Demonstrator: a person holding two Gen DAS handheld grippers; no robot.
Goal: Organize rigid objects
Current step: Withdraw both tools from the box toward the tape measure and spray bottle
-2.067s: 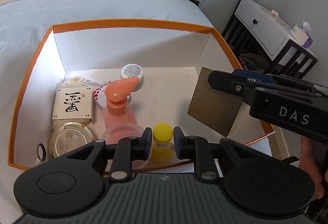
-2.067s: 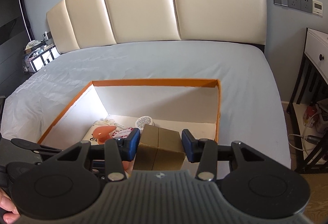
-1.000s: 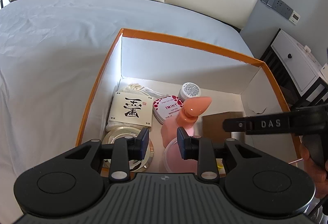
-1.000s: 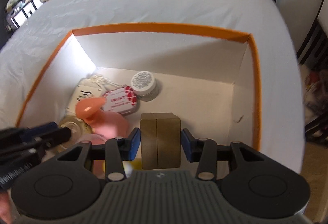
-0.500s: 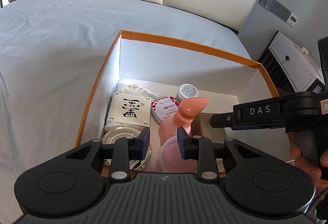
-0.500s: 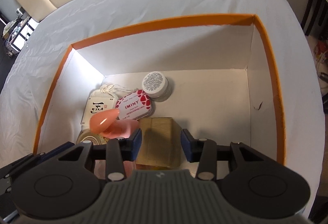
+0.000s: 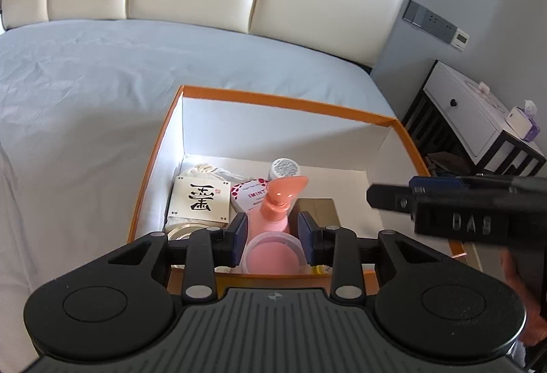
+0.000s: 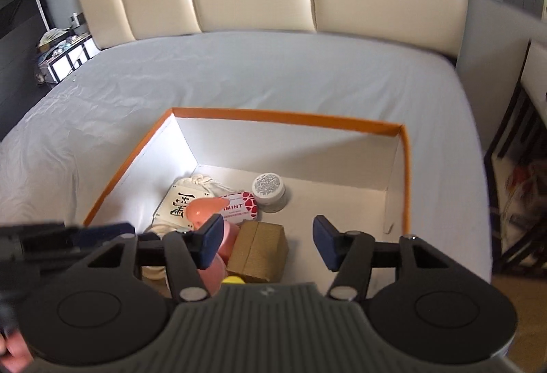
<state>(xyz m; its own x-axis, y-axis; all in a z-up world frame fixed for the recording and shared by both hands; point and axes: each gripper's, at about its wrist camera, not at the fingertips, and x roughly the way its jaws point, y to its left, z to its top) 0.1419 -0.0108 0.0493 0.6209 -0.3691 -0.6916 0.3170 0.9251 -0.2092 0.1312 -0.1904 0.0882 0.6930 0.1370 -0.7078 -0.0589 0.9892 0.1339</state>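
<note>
With the brown box [image 8: 257, 251] sitting on the floor of the orange-rimmed carton [image 8: 287, 117], just beside the pink pump bottle [image 7: 278, 205] and in front of the mint tin [image 8: 239, 206], I judge the placing step done for this piece. My right gripper [image 8: 267, 241] hangs above the carton, spread wide and holding nothing. My left gripper [image 7: 272, 234] hovers near the carton's front edge, its fingers apart and empty, with the pink tub [image 7: 273, 253] showing between them from below. Next I need another loose rigid item, but none shows on the bed [image 8: 273, 76] from either view, so I would turn the cameras to look for one.
</note>
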